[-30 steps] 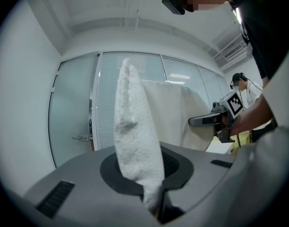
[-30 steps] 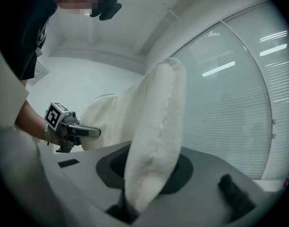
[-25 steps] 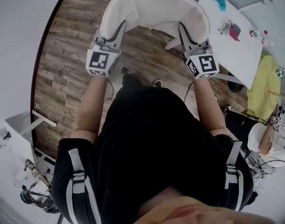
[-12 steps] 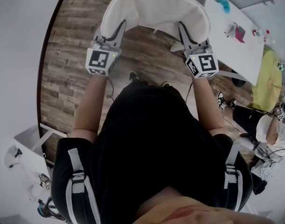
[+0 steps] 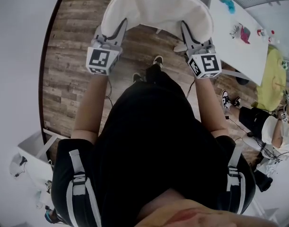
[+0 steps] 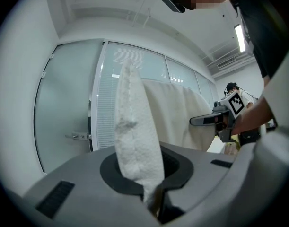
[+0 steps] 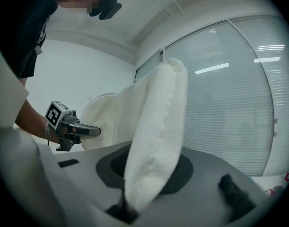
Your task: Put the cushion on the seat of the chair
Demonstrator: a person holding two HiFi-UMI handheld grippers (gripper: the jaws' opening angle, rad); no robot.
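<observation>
**Both edges of the cushion (image 5: 158, 8) pinched, held in the air**

The white, fleecy cushion is up in front of me, above the wooden floor (image 5: 64, 60) and touching nothing but my jaws. My left gripper (image 5: 120, 28) is closed narrow on its left edge, the cloth squeezed between the jaws. My right gripper (image 5: 184, 30) is clamped on the right edge in the same way. Both point away from my body, about level. A white table (image 5: 239, 41) stands off to my right, with a seated person (image 5: 269, 131) near it.

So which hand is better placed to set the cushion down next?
Neither. The left tongs and right tongs each clamp the cushion at its near edge, one on each side, so both would probably lower it together.
</observation>
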